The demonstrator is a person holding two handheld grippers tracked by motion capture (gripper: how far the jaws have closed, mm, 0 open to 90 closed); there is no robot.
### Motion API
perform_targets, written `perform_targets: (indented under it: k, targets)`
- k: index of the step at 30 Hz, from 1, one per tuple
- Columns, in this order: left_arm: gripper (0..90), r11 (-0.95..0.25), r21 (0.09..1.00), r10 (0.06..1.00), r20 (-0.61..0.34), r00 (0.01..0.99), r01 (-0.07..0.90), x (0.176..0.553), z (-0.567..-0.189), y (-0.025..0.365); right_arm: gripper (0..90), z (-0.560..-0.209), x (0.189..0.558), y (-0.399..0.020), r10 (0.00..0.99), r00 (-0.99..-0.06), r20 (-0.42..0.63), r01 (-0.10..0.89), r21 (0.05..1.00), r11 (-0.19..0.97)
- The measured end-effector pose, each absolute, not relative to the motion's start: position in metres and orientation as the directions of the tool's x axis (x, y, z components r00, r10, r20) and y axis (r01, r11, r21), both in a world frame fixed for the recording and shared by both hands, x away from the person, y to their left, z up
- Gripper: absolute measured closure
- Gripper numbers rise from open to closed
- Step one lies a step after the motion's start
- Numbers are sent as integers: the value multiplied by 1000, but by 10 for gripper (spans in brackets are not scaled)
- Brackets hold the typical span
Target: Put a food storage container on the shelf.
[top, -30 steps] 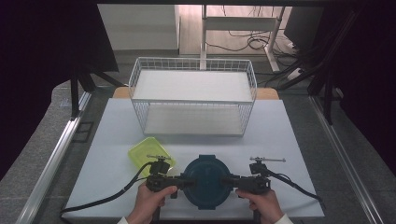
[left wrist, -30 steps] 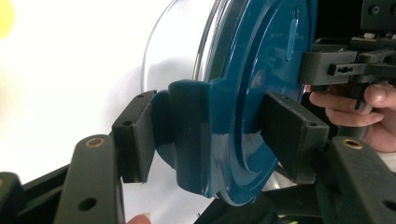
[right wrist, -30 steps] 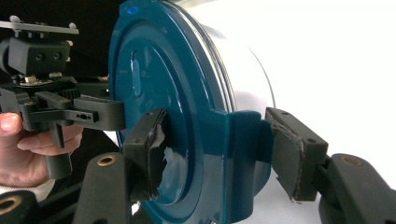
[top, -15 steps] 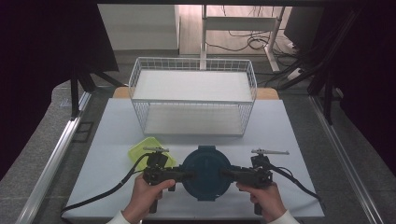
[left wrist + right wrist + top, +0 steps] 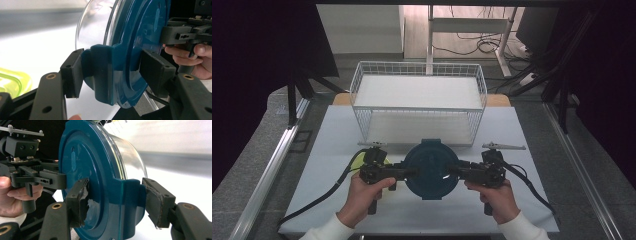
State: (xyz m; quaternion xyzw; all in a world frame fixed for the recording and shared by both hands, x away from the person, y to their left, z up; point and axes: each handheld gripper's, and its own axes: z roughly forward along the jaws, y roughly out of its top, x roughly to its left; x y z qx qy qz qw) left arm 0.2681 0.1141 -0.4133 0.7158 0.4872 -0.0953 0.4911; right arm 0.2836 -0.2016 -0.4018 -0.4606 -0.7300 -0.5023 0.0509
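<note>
Tools (image 5: 407, 172) (image 5: 454, 172) on lidded container (image 5: 430, 169)

Wire basket (image 5: 419, 102): white, empty, standing at the far side of the tabletop (image 5: 532, 200), its long side facing the near edge.
Green lid (image 5: 355, 161): yellow-green and see-through, lying flat on the tabletop near its left side, partly hidden; also at the lower left of the left gripper view (image 5: 13, 81).
Tabletop cover: pale, plain.
Floor (image 5: 257, 165): grey carpet.
Cables (image 5: 484, 46): loose on the floor beyond the basket.
</note>
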Motion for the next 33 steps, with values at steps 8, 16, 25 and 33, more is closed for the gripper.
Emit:
perform_targets:
  k: [8, 16, 25, 33]
  targets:
    - [383, -37, 634, 600, -604, 525, 772, 277, -393, 120, 399, -379, 292, -196, 625, -590, 511, 698, 712, 76]
    - [383, -38, 650, 602, -591, 537, 759, 286, -377, 123, 398, -363, 300, -193, 624, -600, 501, 682, 728, 71]
    - [383, -35, 665, 597, -585, 549, 746, 297, -362, 127, 398, -346, 309, -189, 628, -609, 485, 665, 744, 70]
    - [389, -24, 680, 593, -581, 558, 733, 308, -349, 133, 398, -333, 321, -184, 624, -616, 481, 653, 754, 64]
